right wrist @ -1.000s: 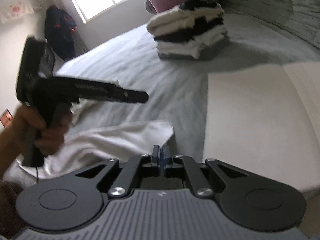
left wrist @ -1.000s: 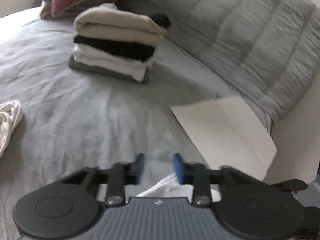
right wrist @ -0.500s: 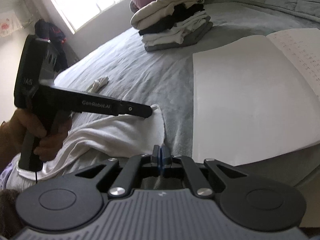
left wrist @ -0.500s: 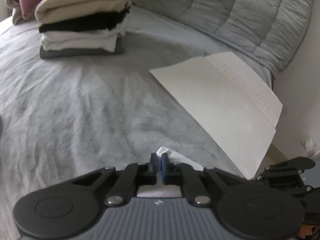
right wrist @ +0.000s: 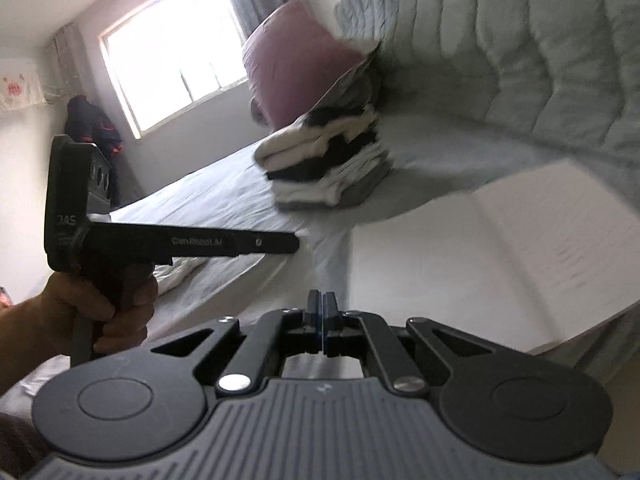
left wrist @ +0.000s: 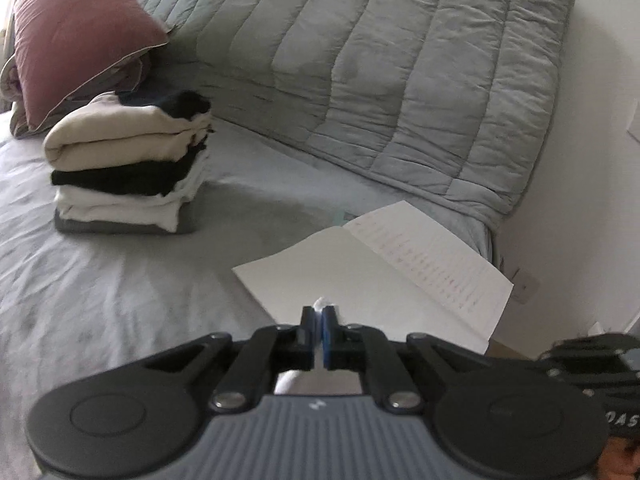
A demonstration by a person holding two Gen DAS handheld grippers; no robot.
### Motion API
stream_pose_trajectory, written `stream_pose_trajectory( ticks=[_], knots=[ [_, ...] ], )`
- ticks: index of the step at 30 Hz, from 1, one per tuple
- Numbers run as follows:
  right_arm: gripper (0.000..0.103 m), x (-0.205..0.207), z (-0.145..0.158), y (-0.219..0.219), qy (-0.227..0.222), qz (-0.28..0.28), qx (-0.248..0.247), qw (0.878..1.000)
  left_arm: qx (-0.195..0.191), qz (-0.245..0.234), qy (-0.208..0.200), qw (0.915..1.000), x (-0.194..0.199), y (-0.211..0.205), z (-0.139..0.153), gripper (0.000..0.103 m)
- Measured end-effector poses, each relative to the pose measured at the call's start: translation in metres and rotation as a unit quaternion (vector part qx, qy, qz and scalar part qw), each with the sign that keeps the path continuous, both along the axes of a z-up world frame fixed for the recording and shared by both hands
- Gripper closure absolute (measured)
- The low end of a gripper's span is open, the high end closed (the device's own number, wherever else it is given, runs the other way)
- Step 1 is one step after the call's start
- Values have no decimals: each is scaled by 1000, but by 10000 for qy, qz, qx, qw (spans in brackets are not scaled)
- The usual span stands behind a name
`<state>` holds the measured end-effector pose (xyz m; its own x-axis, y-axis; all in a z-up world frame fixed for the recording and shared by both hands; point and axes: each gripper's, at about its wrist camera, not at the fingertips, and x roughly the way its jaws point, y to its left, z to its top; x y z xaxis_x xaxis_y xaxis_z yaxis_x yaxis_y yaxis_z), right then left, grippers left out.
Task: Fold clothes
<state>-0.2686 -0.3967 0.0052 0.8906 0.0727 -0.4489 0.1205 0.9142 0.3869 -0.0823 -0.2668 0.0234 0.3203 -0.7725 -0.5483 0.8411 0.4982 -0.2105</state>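
We hold a white garment [left wrist: 320, 305] pinched at 1 corner in the left gripper [left wrist: 319, 334], fingers clamped on a small tuft of it, raised above the bed [left wrist: 120, 280]. The right gripper [right wrist: 321, 322] has its fingers together, whether on cloth we cannot tell. We should keep both corners level and taut. The garment's long axis stays hidden beneath us.
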Motion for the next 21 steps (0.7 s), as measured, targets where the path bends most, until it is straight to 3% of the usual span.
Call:
stream_pose_trajectory(
  ticks=[4,9,11,12,13,16,19,21],
  knots=[
    [103,-3,-3,-7,103,-122,-87,9998,5,-10,119,9999,-9,-12,-18,100],
    [103,-7,-6,-14,230,-234,-191,9993,322,158,206,9991,-10,-24,-46,97],
    [98,-5,-6,-13,262,-206,-209,9992,296,292,255,9988,-9,-20,-47,84],
    [90,-4,-5,-11,279,-179,-227,9992,260,351,293,9986,-8,-17,-45,67],
    [89,-3,-5,-10,298,-142,-253,9991,198,431,282,9985,-9,-12,-42,55],
    [87,-2,-7,-4,410,45,-298,9987,94,679,261,9973,-12,9,-30,44],
    [64,5,-11,3,538,200,-224,9981,143,1078,401,9933,-11,42,-24,43],
    [61,11,-14,8,579,232,-92,9980,122,1332,531,9896,-11,69,-22,43]
  ],
)
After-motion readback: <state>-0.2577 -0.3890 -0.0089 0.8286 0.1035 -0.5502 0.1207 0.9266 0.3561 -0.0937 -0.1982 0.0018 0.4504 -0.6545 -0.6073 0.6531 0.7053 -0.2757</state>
